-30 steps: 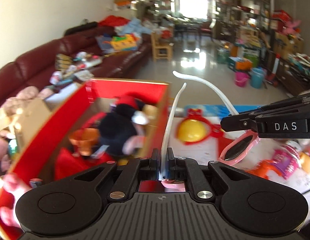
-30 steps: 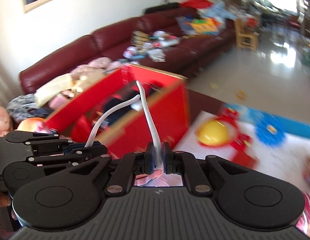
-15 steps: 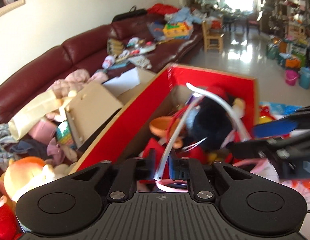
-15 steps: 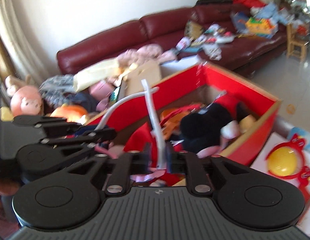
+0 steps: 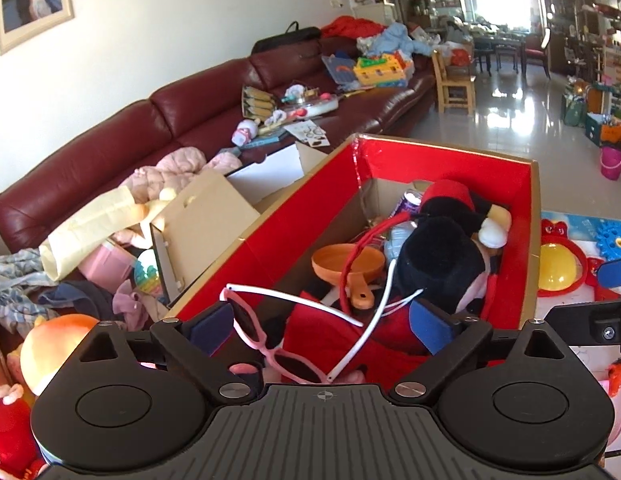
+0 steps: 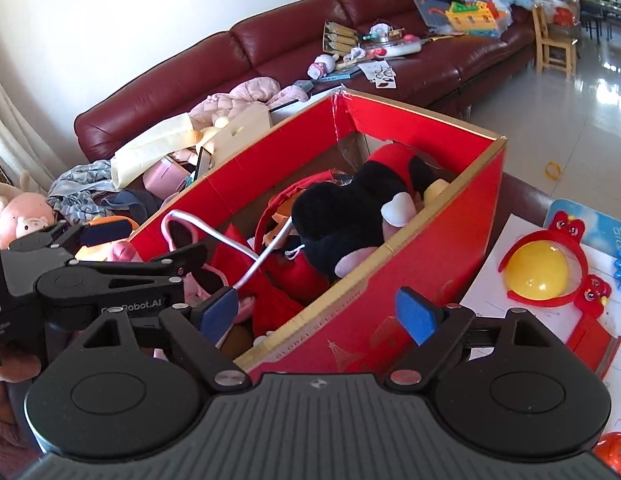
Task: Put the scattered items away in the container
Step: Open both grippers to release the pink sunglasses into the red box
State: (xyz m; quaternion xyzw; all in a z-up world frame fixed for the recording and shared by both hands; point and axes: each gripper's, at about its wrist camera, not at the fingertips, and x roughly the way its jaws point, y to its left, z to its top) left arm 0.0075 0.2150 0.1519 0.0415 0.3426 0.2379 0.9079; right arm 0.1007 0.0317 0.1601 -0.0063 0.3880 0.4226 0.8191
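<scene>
Both the left gripper [image 5: 320, 324] and right gripper [image 6: 316, 314] are opening, jaws wide apart and gripping nothing, as pink sunglasses [image 5: 270, 344] are lying free between the left pads, over the red box [image 5: 442, 160] of toys.

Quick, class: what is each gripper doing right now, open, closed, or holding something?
Left gripper: jaws opening, pink sunglasses loose between them over the red box.
Right gripper: jaws opening, holding nothing.

Glossy leather sofa [image 5: 182, 120]; cardboard box [image 5: 450, 160]
</scene>
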